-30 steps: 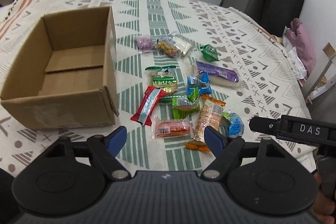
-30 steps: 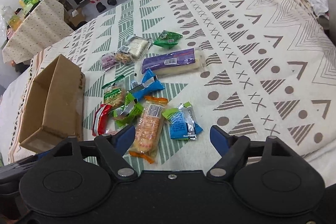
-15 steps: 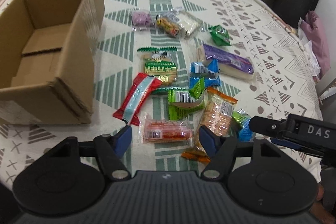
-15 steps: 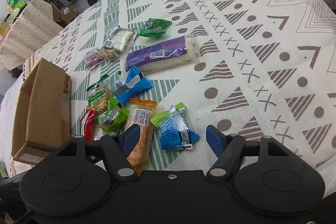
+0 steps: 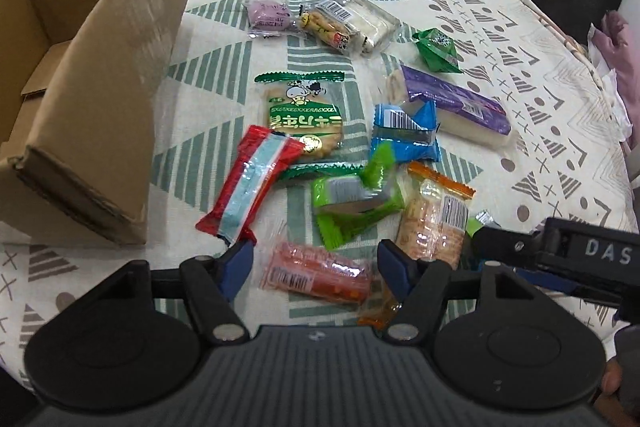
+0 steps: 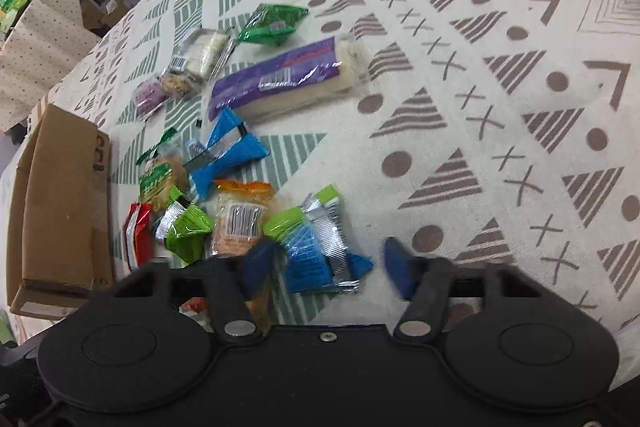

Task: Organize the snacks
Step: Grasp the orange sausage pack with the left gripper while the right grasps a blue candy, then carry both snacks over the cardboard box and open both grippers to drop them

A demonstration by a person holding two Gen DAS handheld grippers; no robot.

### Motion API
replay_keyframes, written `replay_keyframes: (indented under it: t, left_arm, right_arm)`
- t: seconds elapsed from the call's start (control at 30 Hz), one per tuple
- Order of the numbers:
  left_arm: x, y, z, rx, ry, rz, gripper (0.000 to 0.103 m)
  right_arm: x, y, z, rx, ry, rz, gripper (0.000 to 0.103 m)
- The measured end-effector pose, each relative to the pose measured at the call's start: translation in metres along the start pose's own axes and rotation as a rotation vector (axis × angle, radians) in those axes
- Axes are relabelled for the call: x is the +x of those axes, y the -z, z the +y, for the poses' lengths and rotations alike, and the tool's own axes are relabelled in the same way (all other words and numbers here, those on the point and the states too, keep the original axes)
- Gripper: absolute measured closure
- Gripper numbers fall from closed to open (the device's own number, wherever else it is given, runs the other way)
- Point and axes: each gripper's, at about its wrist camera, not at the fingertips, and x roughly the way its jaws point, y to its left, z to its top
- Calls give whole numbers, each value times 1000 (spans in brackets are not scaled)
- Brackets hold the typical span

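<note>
Right now the pink sausage pack [image 5: 316, 273] lies crosswise between the left gripper's [image 5: 314, 263] wide jaws, beside the cardboard box [image 5: 100, 99]; the right gripper [image 6: 326, 267] is closing around the blue-green packet [image 6: 316, 251].

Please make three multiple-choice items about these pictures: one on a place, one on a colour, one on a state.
1. Where is the cardboard box relative to the snacks, in the left wrist view?
A left
B right
C on top

2. What colour is the long bar's wrapper?
A red
B purple
C yellow

3. What lies between the left gripper fingers?
A nothing
B green packet
C pink-orange packet

Answers: 1 A, box stands left of the pile; 2 B, purple wrapper shows; 3 C, that packet lies between the open fingers.
</note>
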Motion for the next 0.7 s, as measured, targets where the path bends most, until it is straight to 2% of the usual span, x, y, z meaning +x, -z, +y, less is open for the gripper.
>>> replay_keyframes:
  t: [0.03,0.17,0.43,0.7]
  left_arm:
    - [0,0,-1,1,-3,-3,38]
    - [-2,2,0,-4,12,0,52]
    - [-17,7,3,-15,14,-21,55]
    - [-46,7,0,-6,18,-74,56]
  right_arm:
    - [1,0,-1,10,-14,8,56]
    - [-2,3,0,10,-34,-2,59]
    - [-22,8,3,-2,-95,-55,61]
    - [-44,12,10,-44,-108,-118,62]
